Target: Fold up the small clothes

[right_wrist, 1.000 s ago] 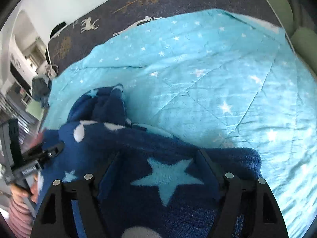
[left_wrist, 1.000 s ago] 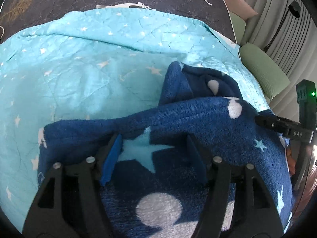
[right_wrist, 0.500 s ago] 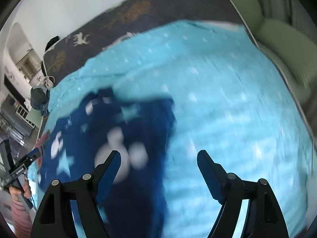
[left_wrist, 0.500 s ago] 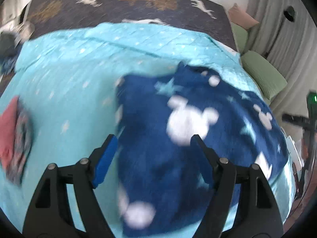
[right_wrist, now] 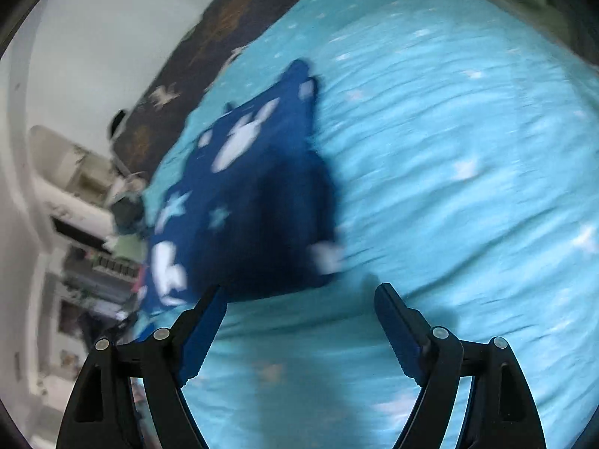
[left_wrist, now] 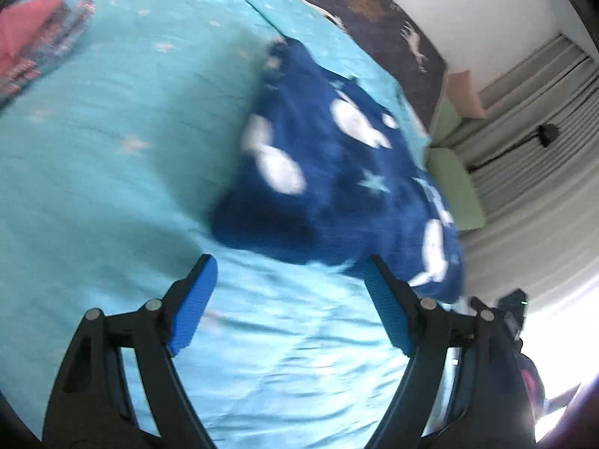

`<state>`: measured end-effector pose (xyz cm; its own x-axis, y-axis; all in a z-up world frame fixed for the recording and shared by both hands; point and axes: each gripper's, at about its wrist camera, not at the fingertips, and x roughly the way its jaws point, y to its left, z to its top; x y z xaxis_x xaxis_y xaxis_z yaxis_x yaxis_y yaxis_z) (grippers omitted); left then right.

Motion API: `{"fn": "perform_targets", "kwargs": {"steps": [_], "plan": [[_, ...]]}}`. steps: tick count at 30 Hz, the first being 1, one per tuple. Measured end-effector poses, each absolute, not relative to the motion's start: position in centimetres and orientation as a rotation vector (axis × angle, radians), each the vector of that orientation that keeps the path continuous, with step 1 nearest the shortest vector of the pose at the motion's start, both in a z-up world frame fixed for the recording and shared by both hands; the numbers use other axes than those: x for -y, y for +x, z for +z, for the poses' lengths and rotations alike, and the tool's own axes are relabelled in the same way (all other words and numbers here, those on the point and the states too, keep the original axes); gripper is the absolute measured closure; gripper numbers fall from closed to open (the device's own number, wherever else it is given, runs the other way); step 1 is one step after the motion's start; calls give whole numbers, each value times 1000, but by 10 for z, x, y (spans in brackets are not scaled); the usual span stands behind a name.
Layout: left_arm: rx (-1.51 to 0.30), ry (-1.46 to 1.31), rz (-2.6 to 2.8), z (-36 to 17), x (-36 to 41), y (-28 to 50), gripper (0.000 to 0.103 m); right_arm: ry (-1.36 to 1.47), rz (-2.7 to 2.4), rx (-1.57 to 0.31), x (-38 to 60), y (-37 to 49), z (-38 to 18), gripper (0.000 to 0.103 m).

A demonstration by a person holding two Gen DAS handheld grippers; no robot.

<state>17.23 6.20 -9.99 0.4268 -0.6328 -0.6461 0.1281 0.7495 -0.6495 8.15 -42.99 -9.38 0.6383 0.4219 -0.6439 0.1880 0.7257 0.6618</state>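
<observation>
A dark blue fleece garment (left_wrist: 337, 172) with white shapes and pale stars lies bunched in a folded heap on the turquoise starred bedspread (left_wrist: 112, 187). My left gripper (left_wrist: 290, 265) hovers just short of its near edge, jaws opening, with only bedspread between the blue pads. In the right wrist view the same garment (right_wrist: 243, 194) lies ahead and to the left. My right gripper (right_wrist: 299, 292) sits at its near edge, jaws opening, holding nothing. Both views are motion-blurred.
A pink and patterned pile of clothes (left_wrist: 33, 37) lies at the far left of the bed. A dark cover with deer prints (left_wrist: 374, 11) spans the head end. Green cushions (left_wrist: 453, 172) and grey curtains (left_wrist: 524, 149) are on the right. Shelves (right_wrist: 75, 224) stand beside the bed.
Both grippers let go of the blue garment and drew back from it. It now lies on the bedspread ahead of them. Both views have rolled.
</observation>
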Motion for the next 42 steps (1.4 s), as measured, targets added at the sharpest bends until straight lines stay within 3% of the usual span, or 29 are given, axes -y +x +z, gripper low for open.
{"fn": "perform_targets", "kwargs": {"steps": [2, 7, 8, 9, 10, 11, 12, 13, 15, 22, 30, 32, 33, 34, 35, 38, 42], "plan": [[-1046, -595, -506, -108, -52, 186, 22, 832, 194, -897, 422, 96, -101, 12], [-983, -807, -448, -117, -53, 214, 23, 1050, 98, -779, 434, 129, -115, 8], [-976, -826, -460, -117, -52, 219, 26, 1059, 71, -775, 434, 134, -113, 8], [-975, -828, -473, -118, -51, 222, 46, 1050, 55, -785, 432, 141, -112, 8], [-989, -818, -479, -120, -49, 226, 74, 1030, 50, -801, 430, 147, -110, 13], [-1003, -815, -486, -122, -49, 228, 75, 1008, 42, -818, 428, 152, -108, 43], [-998, -829, -491, -123, -52, 226, 79, 987, 21, -835, 428, 154, -107, 64], [-989, -825, -494, -122, -53, 222, 82, 1002, 53, -842, 429, 155, -108, 72], [-963, -790, -500, -114, -54, 211, 84, 1033, 89, -818, 432, 149, -106, 77], [-921, -625, -593, -65, -54, 135, 85, 1037, 142, -803, 439, 90, -89, 79], [-1025, -474, -538, -76, -59, 49, 81, 913, 146, -919, 424, 1, -89, 78], [-1028, -404, -463, -78, -55, 46, 70, 800, 96, -966, 415, -4, -91, 67], [-1028, -342, -375, -77, -53, 45, 58, 731, 37, -987, 412, -6, -91, 62], [-1022, -299, -330, -75, -51, 44, 48, 651, -32, -1003, 408, -6, -90, 44], [-1000, -244, -284, -72, -47, 44, 46, 604, -73, -999, 406, -6, -87, 32], [-929, -89, -195, -61, -37, 38, 39, 503, -145, -970, 402, -11, -74, 30], [-893, 3, -118, -53, -37, 30, 39, 438, -223, -911, 399, -8, -54, 29]]}}
